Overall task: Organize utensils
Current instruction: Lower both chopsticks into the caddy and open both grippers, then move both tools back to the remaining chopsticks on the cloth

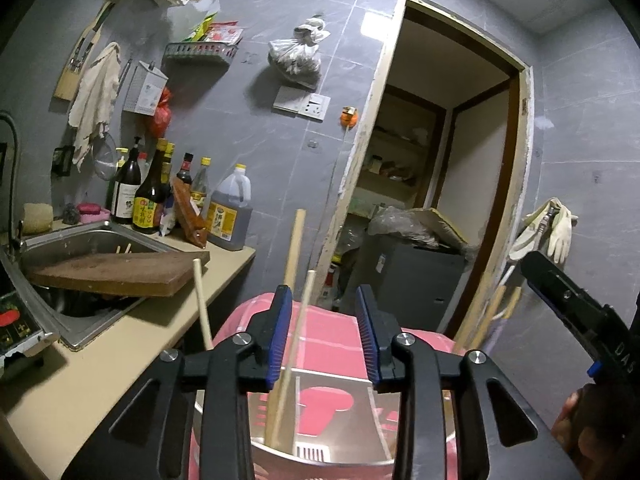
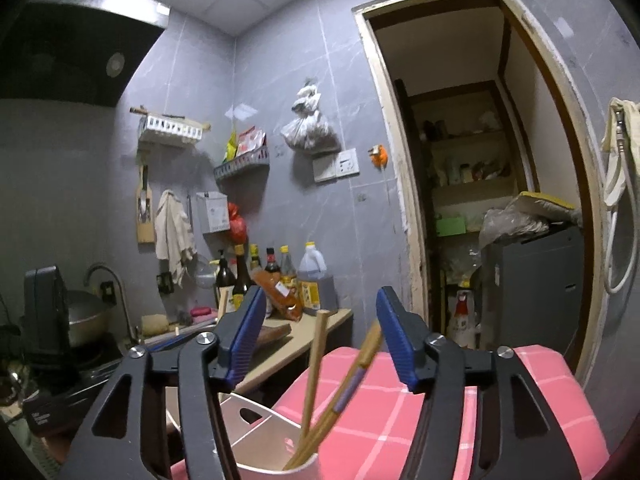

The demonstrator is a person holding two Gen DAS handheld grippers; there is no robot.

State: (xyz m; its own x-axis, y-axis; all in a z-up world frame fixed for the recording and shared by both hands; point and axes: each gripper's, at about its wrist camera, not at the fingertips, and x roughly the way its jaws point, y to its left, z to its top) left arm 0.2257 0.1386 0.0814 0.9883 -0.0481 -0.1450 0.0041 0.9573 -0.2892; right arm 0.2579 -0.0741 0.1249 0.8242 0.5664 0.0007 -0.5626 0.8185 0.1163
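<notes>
My left gripper [image 1: 325,332] is open above a shiny metal utensil holder [image 1: 320,416] that stands on a pink checked cloth [image 1: 328,332]. Several pale wooden chopsticks [image 1: 292,320] stand in the holder and pass between the fingers without being clamped. My right gripper [image 2: 320,340] is open over a white cup [image 2: 276,468] that holds several brown chopsticks [image 2: 316,376], which rise between its fingers unclamped. The right gripper's black body also shows at the right edge of the left wrist view [image 1: 568,300]. More chopsticks [image 1: 492,312] stand to the right there.
A steel sink [image 1: 80,248] with a wooden cutting board [image 1: 120,276] across it lies to the left on the beige counter [image 1: 100,364]. Sauce bottles [image 1: 148,196] line the wall. A wok [image 2: 84,316] sits at the left. A doorway [image 2: 480,200] opens behind.
</notes>
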